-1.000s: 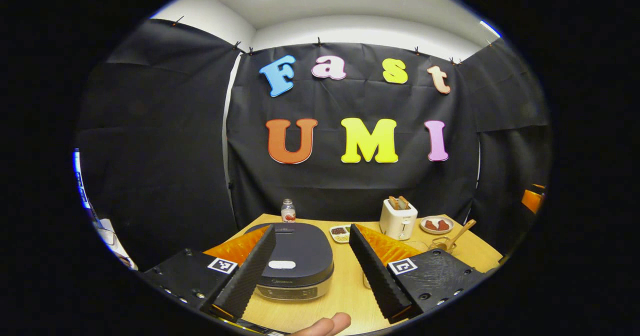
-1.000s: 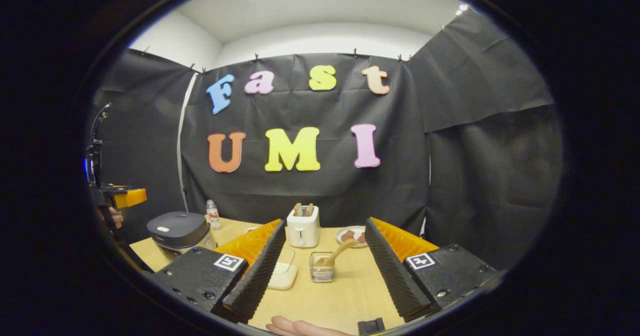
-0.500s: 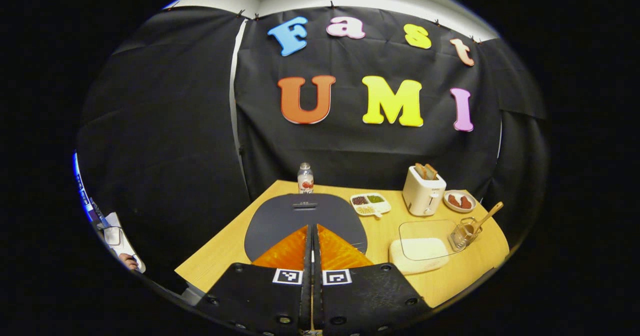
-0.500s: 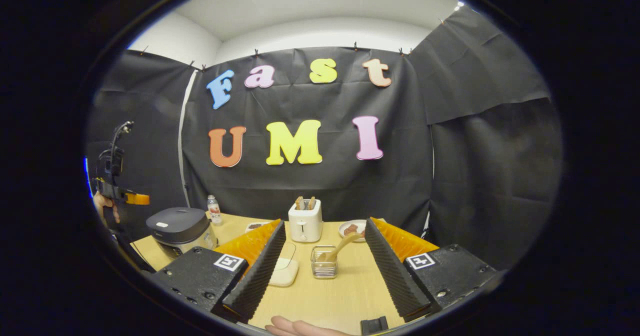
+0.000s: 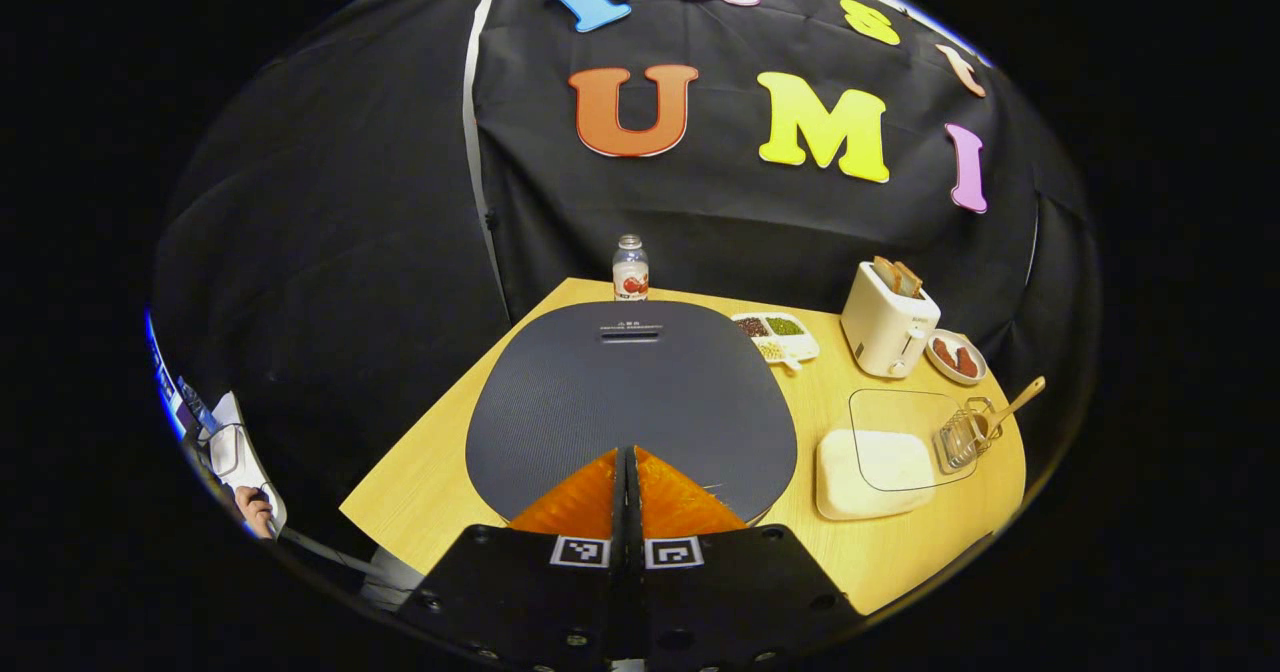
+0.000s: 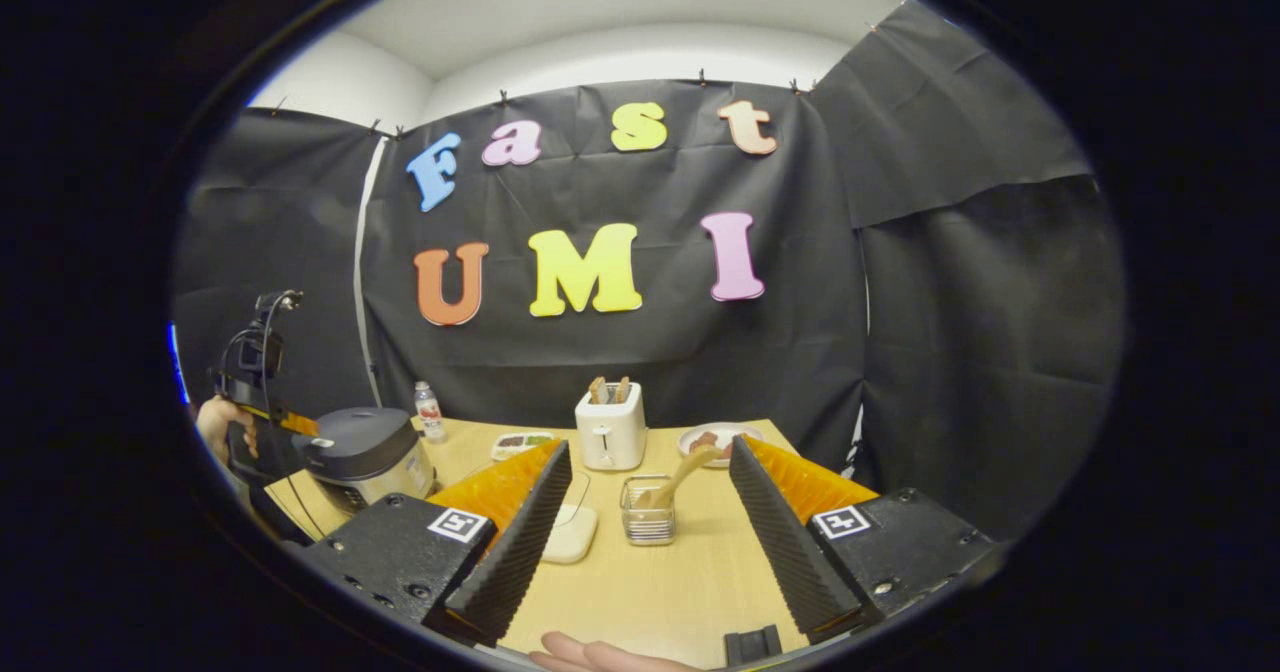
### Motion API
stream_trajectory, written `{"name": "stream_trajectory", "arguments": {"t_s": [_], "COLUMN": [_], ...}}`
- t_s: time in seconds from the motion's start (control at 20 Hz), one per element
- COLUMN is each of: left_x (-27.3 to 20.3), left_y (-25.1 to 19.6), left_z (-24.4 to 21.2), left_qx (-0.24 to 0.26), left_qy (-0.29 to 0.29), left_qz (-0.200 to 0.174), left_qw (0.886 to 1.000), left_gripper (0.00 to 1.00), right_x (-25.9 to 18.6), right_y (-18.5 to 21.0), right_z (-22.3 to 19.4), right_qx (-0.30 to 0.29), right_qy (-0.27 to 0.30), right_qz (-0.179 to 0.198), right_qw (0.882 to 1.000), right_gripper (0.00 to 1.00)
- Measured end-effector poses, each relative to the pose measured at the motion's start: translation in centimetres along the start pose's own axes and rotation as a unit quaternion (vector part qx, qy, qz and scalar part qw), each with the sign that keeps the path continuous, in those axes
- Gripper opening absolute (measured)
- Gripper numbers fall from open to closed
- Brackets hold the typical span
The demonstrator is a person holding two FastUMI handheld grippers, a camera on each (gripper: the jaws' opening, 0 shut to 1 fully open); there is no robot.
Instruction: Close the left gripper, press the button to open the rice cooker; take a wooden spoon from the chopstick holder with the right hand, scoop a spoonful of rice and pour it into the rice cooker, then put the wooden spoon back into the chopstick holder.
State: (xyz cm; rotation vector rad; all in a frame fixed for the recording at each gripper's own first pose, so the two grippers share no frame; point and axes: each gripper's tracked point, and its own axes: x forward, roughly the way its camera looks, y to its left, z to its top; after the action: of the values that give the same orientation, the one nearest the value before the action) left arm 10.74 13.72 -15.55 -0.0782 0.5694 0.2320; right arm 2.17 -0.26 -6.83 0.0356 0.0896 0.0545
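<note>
One cooker (image 5: 630,402), one spoon (image 6: 680,479) in one holder (image 6: 647,522). Left gripper (image 5: 627,462) pressed together, hiding the button; right gripper (image 6: 640,512) spread apart.

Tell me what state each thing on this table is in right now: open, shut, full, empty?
Dark grey rice cooker: lid down.
Left gripper: shut, tips at the lid's front edge.
Right gripper: open, empty.
Wooden spoon: standing tilted in the wire chopstick holder.
White toaster: bread slices in its slots.
Clear bottle: upright, capped.
</note>
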Motion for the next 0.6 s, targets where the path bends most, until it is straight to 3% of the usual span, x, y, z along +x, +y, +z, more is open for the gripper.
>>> {"name": "stream_trajectory", "arguments": {"t_s": [0.35,0.6], "left_x": [0.5,0.0], "left_y": [0.0,-0.2], "left_z": [-1.5,-0.7], "left_qx": [0.024,-0.008], "left_qy": [0.022,0.022], "left_qz": [0.013,0.006], "left_qw": [0.999,1.0], "left_gripper": [0.0,0.0], "right_x": [0.0,-0.2], "right_y": [0.6,0.7], "right_z": [-0.8,-1.0], "right_qx": [0.002,0.0], "right_qy": [0.006,0.01], "right_qz": [0.005,0.005], "right_qw": [1.0,1.0], "right_gripper": [1.0,1.0]}}
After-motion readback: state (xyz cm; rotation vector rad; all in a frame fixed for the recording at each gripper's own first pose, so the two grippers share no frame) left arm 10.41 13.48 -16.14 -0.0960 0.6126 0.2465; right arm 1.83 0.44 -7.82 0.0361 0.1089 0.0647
